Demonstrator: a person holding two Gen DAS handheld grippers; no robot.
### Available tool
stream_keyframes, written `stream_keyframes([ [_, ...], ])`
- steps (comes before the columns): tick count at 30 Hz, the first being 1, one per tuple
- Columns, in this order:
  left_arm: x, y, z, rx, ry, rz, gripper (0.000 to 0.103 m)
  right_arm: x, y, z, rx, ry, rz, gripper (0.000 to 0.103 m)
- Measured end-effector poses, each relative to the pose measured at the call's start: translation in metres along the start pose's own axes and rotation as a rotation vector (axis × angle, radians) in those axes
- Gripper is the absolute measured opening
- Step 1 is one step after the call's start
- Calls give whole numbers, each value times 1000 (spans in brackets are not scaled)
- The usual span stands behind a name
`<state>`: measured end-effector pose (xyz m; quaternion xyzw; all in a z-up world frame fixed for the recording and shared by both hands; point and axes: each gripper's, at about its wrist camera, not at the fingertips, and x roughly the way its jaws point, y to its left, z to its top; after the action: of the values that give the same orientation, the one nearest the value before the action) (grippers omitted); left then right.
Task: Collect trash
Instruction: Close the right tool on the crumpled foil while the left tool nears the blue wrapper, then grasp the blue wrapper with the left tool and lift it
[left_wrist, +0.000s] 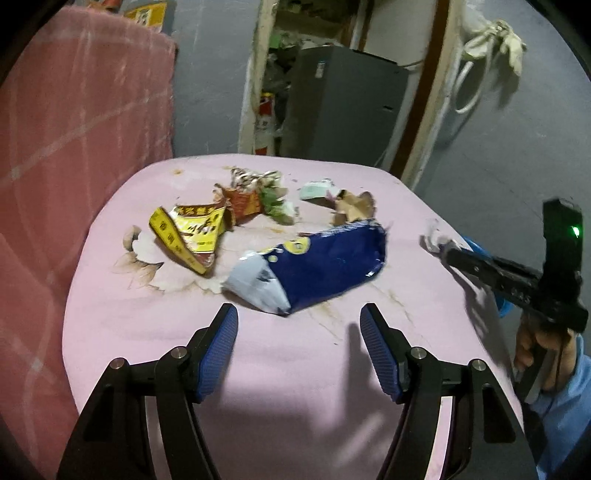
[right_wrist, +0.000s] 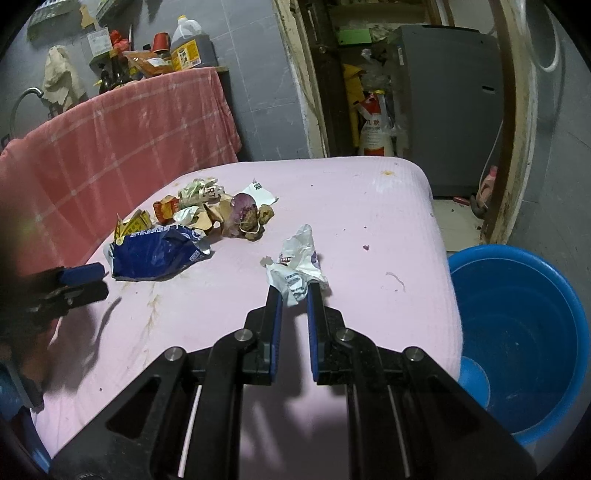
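Note:
Trash lies on a pink-covered table (left_wrist: 155, 332). A crumpled blue snack bag (left_wrist: 332, 266) (right_wrist: 155, 256) sits just ahead of my left gripper (left_wrist: 298, 310), which is open with nothing between its fingers. Behind the bag are a yellow wrapper (left_wrist: 192, 230), a red wrapper (left_wrist: 243, 203) and a heap of paper scraps and peels (right_wrist: 236, 214). My right gripper (right_wrist: 294, 290) is shut on a crumpled white plastic wrapper (right_wrist: 295, 258), holding it just above the table near the right edge. In the left wrist view it (left_wrist: 448, 253) shows at the right, held by a hand in a blue sleeve.
A blue plastic basin (right_wrist: 517, 325) stands on the floor beside the table's right edge. A counter draped in red checked cloth (right_wrist: 129, 140) with bottles on it runs along the left. Behind the table are a doorway and a grey appliance (left_wrist: 343, 107).

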<state>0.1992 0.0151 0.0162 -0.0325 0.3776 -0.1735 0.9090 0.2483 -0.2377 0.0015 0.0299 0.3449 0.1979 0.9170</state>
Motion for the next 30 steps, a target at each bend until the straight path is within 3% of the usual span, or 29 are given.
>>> stream_keyframes([
  [5, 7, 11, 15, -9, -21, 0, 63, 3, 3, 0, -11, 6, -3, 15],
  [13, 28, 17, 32, 25, 25, -53, 63, 5, 2, 0, -7, 11, 8, 15],
  [19, 16, 14, 42, 49, -27, -72, 65, 2, -1, 0, 3, -2, 5, 15],
  [20, 15, 13, 45, 60, -30, -71, 71, 1, -1, 0, 5, -4, 4, 15],
  [25, 22, -1, 61, 153, -37, -65, 72, 1, -3, 0, 16, -3, 4, 15],
  [30, 43, -14, 62, 259, 36, -71, 72, 2, -5, 0, 13, 2, 5, 15],
])
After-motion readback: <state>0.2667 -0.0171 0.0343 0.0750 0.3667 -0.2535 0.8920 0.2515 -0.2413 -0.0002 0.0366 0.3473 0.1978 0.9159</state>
